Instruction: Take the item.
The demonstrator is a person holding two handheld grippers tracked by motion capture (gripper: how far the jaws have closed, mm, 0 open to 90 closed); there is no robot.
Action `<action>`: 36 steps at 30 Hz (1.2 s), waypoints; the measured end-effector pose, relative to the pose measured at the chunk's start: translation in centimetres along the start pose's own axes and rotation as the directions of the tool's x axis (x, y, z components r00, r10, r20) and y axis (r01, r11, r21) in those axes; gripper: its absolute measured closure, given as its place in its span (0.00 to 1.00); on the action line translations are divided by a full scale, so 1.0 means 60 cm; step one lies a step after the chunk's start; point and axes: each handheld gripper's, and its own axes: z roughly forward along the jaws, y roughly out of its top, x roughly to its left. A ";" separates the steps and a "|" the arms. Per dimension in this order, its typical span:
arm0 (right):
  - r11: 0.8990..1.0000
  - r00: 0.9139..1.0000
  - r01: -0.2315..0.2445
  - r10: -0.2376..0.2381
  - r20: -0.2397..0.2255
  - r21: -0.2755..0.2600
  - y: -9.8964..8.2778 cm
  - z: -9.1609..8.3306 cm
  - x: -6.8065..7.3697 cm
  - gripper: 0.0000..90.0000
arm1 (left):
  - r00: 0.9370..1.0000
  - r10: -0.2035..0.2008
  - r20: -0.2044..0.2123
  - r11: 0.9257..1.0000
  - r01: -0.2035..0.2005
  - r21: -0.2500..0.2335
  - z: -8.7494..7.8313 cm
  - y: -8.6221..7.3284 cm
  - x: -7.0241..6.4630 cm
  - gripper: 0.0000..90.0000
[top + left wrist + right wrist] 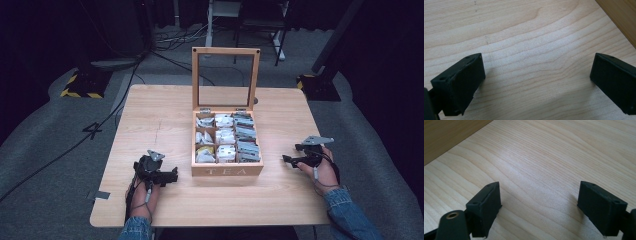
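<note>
Open tea box [227, 170] holds sachets [225, 136]; glass lid [225, 77] upright.

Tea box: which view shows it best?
The high view: the whole tea box shows, lid upright, packets in its compartments. The left gripper view catches just a wooden side at top right; the right gripper view a brown side at top left.

Pale wood-grain table [160, 115], tan tea box [227, 170], white, grey, perhaps yellow sachets [225, 136], black hand-held gripper [170, 176]
</note>
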 end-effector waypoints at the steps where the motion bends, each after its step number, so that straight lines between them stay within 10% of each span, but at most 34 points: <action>1: 1.000 1.000 0.000 0.000 0.000 0.000 0.000 0.000 0.000 0.21 | 1.000 0.000 0.000 1.000 0.000 0.000 0.000 0.000 0.000 0.00; 18: 1.000 0.999 -0.025 0.025 0.035 0.011 0.002 0.003 0.000 0.15 | 1.000 0.000 0.000 1.000 0.000 -0.001 0.000 0.000 0.000 0.00; 26: 0.997 0.998 -0.061 0.061 0.005 -0.039 0.001 -0.003 -0.004 0.46 | 1.000 0.000 0.000 1.000 0.000 -0.001 0.000 0.000 0.000 0.00; 36: 0.980 0.994 -0.099 0.090 -0.063 -0.171 0.030 -0.035 0.006 0.49 | 1.000 -0.001 0.004 1.000 0.001 0.000 0.002 0.002 0.000 0.00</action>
